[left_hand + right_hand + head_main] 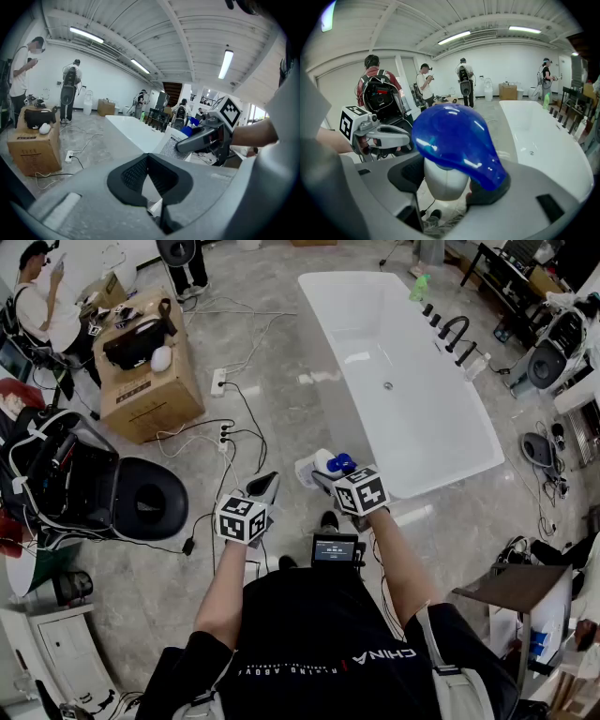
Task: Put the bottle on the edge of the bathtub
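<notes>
My right gripper (324, 472) is shut on a white bottle (325, 461) with a blue spray head, held in the air just off the near left corner of the white bathtub (317, 322). In the right gripper view the bottle (451, 140) fills the centre, its white body pressed between the dark pads, with the bathtub (543, 136) ahead to the right. My left gripper (266, 486) hangs beside it to the left, jaws together and empty. The left gripper view shows its closed tips (148, 155), the right gripper (206, 137) and the tub (131, 129) beyond.
A black tap (456, 334) and a green bottle (420, 287) stand on the tub's far rim. A cardboard box (150, 381), a power strip with cables (218, 382) and a black round seat (150, 504) lie to the left. A person (37, 296) stands at the far left.
</notes>
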The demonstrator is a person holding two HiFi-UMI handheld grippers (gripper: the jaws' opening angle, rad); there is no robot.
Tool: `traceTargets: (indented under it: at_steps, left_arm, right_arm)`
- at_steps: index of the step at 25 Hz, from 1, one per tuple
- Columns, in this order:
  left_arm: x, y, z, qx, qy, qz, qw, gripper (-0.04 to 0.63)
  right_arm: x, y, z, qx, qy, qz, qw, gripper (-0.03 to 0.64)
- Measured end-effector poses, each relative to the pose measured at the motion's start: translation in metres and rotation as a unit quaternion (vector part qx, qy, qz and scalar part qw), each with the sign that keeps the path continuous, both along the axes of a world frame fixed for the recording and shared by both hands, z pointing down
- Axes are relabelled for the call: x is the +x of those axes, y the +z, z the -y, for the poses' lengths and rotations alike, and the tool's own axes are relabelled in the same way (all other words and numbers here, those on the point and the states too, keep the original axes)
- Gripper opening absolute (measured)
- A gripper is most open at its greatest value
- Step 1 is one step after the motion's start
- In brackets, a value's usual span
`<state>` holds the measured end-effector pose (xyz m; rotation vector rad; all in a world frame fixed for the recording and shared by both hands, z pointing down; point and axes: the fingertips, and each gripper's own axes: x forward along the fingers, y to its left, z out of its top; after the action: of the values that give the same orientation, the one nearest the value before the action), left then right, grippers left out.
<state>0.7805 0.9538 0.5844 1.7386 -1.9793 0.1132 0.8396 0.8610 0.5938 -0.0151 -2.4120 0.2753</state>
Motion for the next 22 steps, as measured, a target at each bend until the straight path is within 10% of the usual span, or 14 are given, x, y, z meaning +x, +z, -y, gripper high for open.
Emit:
traceTargets:
  at_steps: [22]
  left_arm:
    - [-0.04,0.005,0.107,-0.026,-0.031,0.003,0.9992,0.009]
  right_arm:
    - [-0.039,0.001,0.117,-0.006,-0.04,-0.008,0.999,0.273]
